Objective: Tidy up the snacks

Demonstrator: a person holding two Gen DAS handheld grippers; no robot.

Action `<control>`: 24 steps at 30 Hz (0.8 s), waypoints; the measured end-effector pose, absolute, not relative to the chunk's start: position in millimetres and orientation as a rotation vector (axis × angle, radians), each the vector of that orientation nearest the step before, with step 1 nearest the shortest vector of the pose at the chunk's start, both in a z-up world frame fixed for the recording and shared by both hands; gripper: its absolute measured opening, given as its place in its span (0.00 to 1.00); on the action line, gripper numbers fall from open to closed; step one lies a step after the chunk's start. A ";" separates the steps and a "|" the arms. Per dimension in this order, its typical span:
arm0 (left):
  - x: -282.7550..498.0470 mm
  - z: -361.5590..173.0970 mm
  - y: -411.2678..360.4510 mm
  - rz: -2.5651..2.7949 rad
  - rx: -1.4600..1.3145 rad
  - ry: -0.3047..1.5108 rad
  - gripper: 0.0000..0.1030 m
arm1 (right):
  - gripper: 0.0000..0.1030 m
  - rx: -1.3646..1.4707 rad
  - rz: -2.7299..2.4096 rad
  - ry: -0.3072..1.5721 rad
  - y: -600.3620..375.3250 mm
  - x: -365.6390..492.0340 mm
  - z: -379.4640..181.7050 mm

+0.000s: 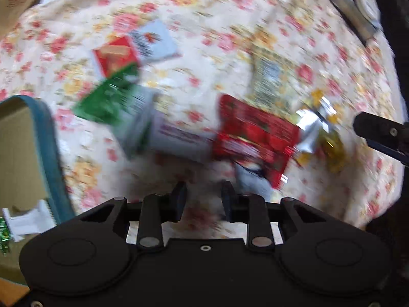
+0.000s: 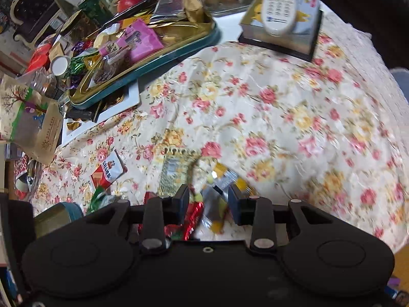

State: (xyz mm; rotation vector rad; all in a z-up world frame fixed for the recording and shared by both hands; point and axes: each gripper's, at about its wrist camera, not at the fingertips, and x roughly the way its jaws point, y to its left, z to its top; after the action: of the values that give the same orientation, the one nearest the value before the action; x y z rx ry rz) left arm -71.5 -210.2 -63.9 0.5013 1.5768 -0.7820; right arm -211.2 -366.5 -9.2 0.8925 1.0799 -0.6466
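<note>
Several snack packets lie on the floral tablecloth (image 1: 230, 25): a red one (image 1: 255, 138), a white and purple one (image 1: 179, 138), a green one (image 1: 110, 99) and a red and white one (image 1: 115, 56). My left gripper (image 1: 203, 199) points down over bare cloth just in front of them, open, with nothing between its fingers. My right gripper (image 2: 209, 200) is shut on a silver and yellow packet (image 2: 214, 207), which sticks out past the fingertips. That packet (image 1: 311, 128) also shows in the left wrist view, beside a right finger (image 1: 378, 128).
A teal-rimmed tray (image 2: 143, 70) heaped with snacks sits at the back left, with fruit, jars and a paper bag (image 2: 33, 128) around it. A remote control (image 2: 280, 5) lies on a box (image 2: 304, 43). A teal-rimmed container (image 1: 48, 138) stands left of my left gripper.
</note>
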 end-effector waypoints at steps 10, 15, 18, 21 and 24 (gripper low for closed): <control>-58.2 -0.4 -187.9 -0.868 0.419 1.419 0.36 | 0.36 0.957 -0.689 1.071 -348.0 -232.5 -14.0; -17.3 5.0 -172.1 -0.721 0.370 1.384 0.36 | 0.36 0.934 -0.568 1.126 -320.7 -213.4 -25.3; -8.9 -4.9 -169.8 -0.678 0.344 1.430 0.36 | 0.38 0.899 -0.501 1.167 -303.4 -201.4 -31.3; -10.2 -7.3 -171.5 -0.686 0.329 1.467 0.36 | 0.41 0.855 -0.498 1.212 -291.5 -193.2 -40.6; -13.0 -2.5 -176.6 -0.697 0.330 1.449 0.36 | 0.41 0.843 -0.509 1.252 -286.2 -188.9 -50.0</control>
State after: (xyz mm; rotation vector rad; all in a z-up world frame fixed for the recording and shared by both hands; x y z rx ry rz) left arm -13.0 -176.6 -2.5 0.3303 1.4494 -0.6968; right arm -188.9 -286.2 -50.0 0.8425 1.2517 -0.5088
